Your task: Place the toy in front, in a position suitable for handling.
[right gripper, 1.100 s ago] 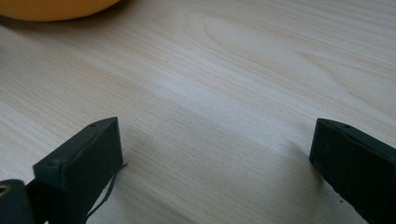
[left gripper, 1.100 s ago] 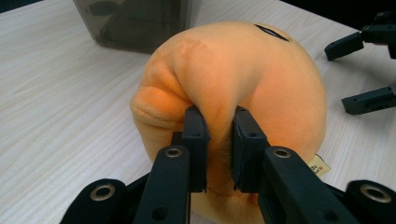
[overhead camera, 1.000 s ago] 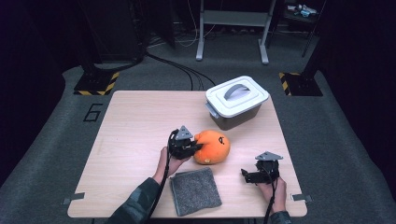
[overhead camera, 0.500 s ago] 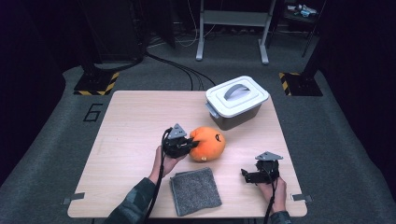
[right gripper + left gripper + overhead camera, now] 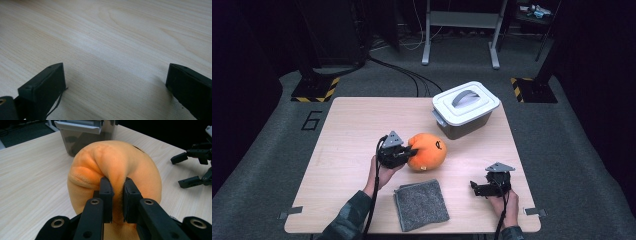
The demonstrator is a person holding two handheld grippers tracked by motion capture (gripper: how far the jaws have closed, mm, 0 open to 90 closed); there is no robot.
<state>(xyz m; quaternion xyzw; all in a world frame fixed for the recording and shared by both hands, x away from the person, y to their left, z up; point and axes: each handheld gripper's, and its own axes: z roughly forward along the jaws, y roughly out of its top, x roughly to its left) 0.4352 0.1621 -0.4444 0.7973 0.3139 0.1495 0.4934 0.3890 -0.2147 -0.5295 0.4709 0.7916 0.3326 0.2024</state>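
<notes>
two black jaws of your left gripper (image 5: 117, 195) pinch a fold of the orange plush pumpkin (image 5: 428, 151), which sits mid-table (image 5: 352, 130) just in front of the lidded grey bin (image 5: 465, 108). keep that bite deep; the soft, rounded fabric can slip out. your right gripper (image 5: 115, 82) rests wide open, empty, over smooth pale wood beside the coarse grey cloth (image 5: 421, 204).

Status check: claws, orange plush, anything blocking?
Left claw shut, pinching a fold of the orange plush. Right claw open, over bare table. Lidded bin just behind plush; grey cloth in front.
</notes>
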